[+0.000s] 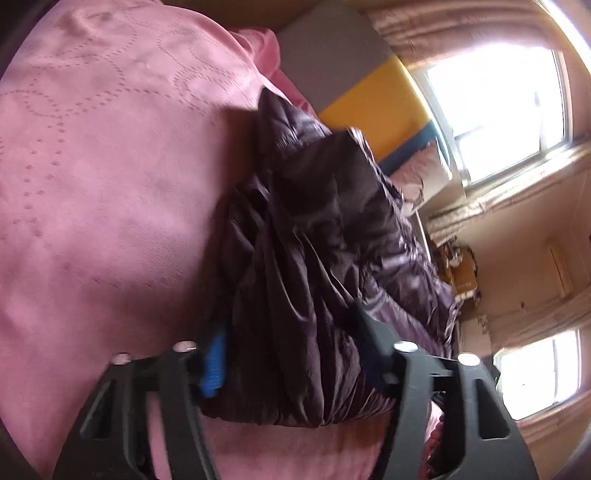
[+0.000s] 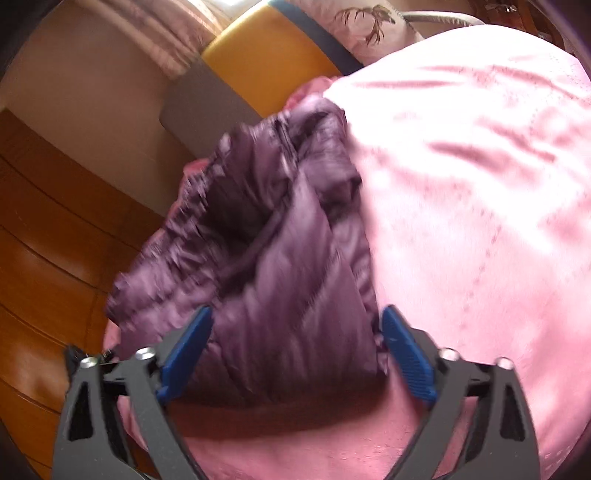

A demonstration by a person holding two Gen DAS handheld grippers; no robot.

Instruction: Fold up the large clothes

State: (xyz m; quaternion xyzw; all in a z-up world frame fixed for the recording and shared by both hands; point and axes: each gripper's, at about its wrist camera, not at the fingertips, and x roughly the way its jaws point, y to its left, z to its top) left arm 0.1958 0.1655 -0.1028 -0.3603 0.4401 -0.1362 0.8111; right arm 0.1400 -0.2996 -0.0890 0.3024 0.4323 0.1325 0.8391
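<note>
**Padded jacket between both tongs on pink bed**

The purple padded jacket (image 1: 325, 266) lies bunched on the pink bedcover (image 1: 92, 177), near the bed's edge above the wooden floor (image 2: 40, 229). The left gripper (image 1: 295, 354) straddles a fold; its blue pad (image 1: 214, 369) touches the fabric, the far pad is hidden, so the hold cannot be confirmed. The right gripper (image 2: 295, 354) stands open around the jacket's near end, pads (image 2: 406, 354) not pressing.

A pink bedspread (image 1: 92, 166) covers the bed. Behind it stands a headboard (image 2: 273, 55) with grey, yellow and blue panels. Bright daylight pours through two windows (image 1: 495, 110) framed by pink curtains (image 1: 413, 26). The floor (image 2: 48, 229) is glossy brown wood.
</note>
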